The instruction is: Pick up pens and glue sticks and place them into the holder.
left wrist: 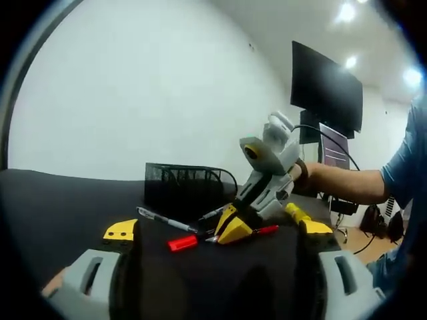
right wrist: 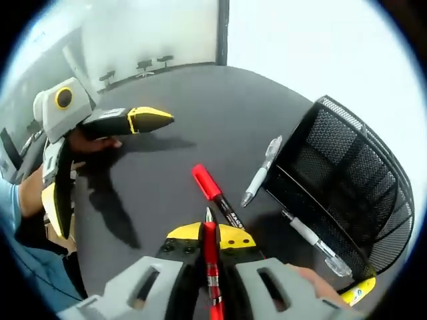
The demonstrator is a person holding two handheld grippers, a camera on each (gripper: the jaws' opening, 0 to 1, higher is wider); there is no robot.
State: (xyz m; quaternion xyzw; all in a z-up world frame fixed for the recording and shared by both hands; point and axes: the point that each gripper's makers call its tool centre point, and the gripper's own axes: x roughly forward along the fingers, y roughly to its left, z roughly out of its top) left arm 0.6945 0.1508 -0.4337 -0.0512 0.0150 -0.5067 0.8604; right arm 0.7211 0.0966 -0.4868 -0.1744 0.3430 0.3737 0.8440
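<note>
Red pen [right wrist: 211,267] gripped in right gripper [right wrist: 210,235] jaws; left gripper [left wrist: 217,229] jaws apart; mesh holder [right wrist: 353,180] on worktop [right wrist: 153,180].

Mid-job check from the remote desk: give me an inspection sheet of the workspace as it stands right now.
Surface: dark table, mostly bare.
Job's things: black mesh holder lies tipped on its side. Red-capped marker lies just ahead of the right gripper. One white pen lies at the holder's mouth, another beside the holder. A red pen sits between the right jaws. No glue sticks seen.
Clutter: nothing seen.
Grippers: right gripper shut on the red pen; left gripper open, held off to the side.
Cables: one black cable runs from the right gripper.
Surroundings: white wall, dark monitor, ceiling lights.
</note>
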